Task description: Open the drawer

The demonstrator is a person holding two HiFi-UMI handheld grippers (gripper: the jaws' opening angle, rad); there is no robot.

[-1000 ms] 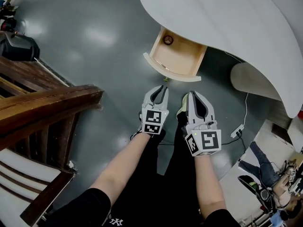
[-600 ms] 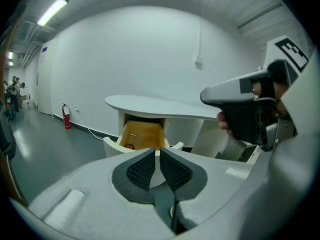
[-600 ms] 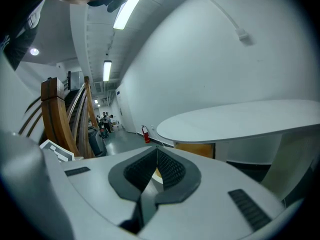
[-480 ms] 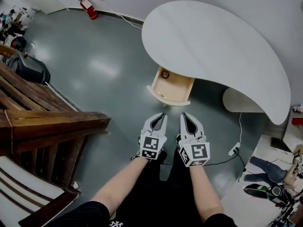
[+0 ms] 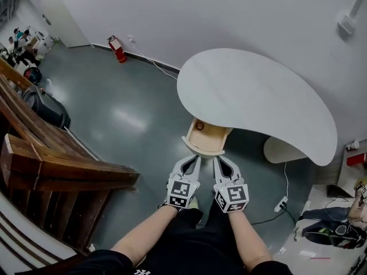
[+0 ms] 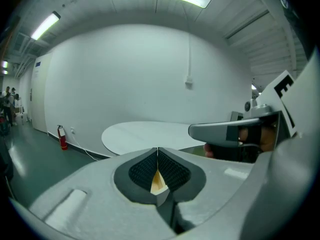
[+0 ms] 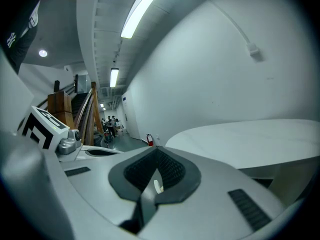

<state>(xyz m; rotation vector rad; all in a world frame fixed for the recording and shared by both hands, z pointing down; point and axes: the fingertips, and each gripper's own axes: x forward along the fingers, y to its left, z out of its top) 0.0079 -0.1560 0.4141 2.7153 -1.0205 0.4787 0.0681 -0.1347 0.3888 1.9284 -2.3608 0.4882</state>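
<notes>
Drawer (image 5: 207, 137) sits untouched by either tool: left hand-held gripper (image 5: 196, 158) has just been closing, now clenched w/ nothing btwn jaws; right hand-held gripper (image 5: 217, 159) clenched too, empty. Just ahead, drawer stands pulled out from under white bench (image 5: 258, 93), small round item (image 5: 199, 126) inside.

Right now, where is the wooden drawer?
In the head view the wooden drawer stands open at centre, under the near edge of the white table, just beyond the left tongs and right tongs.
</notes>
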